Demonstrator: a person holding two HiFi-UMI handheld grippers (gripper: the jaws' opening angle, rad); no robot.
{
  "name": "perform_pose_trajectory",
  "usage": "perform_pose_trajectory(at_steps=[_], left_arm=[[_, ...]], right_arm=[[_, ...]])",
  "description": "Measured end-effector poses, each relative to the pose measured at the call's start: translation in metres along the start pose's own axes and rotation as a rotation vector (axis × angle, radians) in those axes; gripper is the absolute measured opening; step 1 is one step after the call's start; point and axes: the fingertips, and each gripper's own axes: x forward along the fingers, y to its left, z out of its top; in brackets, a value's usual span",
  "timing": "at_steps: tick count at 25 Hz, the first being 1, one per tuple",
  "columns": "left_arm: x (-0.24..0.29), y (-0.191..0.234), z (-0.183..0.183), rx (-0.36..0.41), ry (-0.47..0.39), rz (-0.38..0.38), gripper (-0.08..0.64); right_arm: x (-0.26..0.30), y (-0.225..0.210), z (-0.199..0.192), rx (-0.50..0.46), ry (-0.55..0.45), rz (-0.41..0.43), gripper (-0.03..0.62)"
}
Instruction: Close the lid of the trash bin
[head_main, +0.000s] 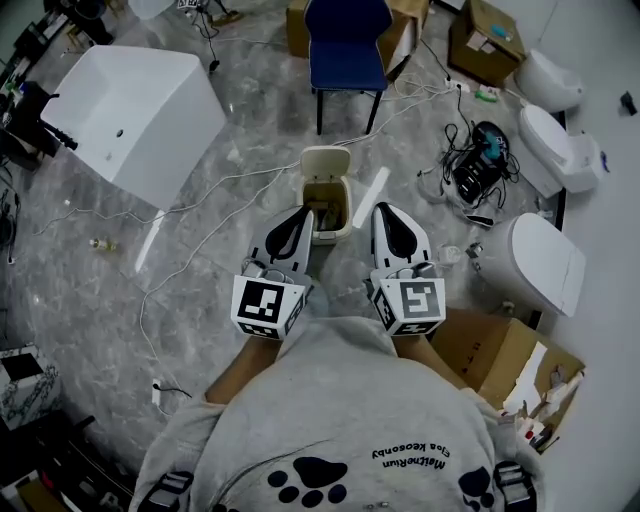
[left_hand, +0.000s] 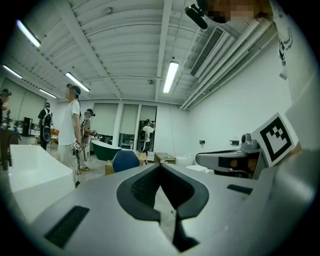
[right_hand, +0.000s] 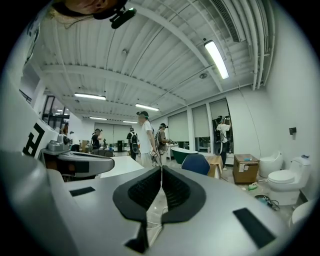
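A small cream trash bin (head_main: 327, 207) stands on the marble floor with its lid (head_main: 326, 162) raised at the far side; the inside looks brownish. My left gripper (head_main: 306, 214) is shut and empty, its tip at the bin's left edge. My right gripper (head_main: 379, 212) is also shut and empty, just right of the bin. In the left gripper view the left gripper (left_hand: 160, 166) points about level with the pads meeting; the right gripper (right_hand: 161, 168) looks the same in its own view. Neither gripper view shows the bin.
A blue chair (head_main: 347, 48) stands beyond the bin. A white bathtub (head_main: 130, 110) is at far left, toilets (head_main: 545, 262) at right, cardboard boxes (head_main: 500, 362) near right. Cables (head_main: 190, 255) trail over the floor. Several people (left_hand: 72, 131) stand further back in the room.
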Motion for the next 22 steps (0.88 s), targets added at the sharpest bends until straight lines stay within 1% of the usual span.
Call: perform_pose_trajectory(at_steps=[6,11,15,22], left_arm=[[0.050,0.047,-0.001,-0.007,0.032,-0.059,0.020],[0.075,0.064,-0.007,-0.020,0.050,-0.084,0.020],[0.088,0.069,-0.010,-0.029,0.057,-0.085,0.020],[0.110,0.079,-0.008,-0.042,0.066,-0.059,0.020]], right_arm=[[0.063,-0.010,0.008,-0.003,0.004,-0.052,0.032],[0.088,-0.023,0.003,0.004,0.022,-0.085,0.032],[0.101,-0.033,0.002,0.008,0.030,-0.088,0.032],[0.132,-0.046,0.003,0.024,0.040,-0.052,0.032]])
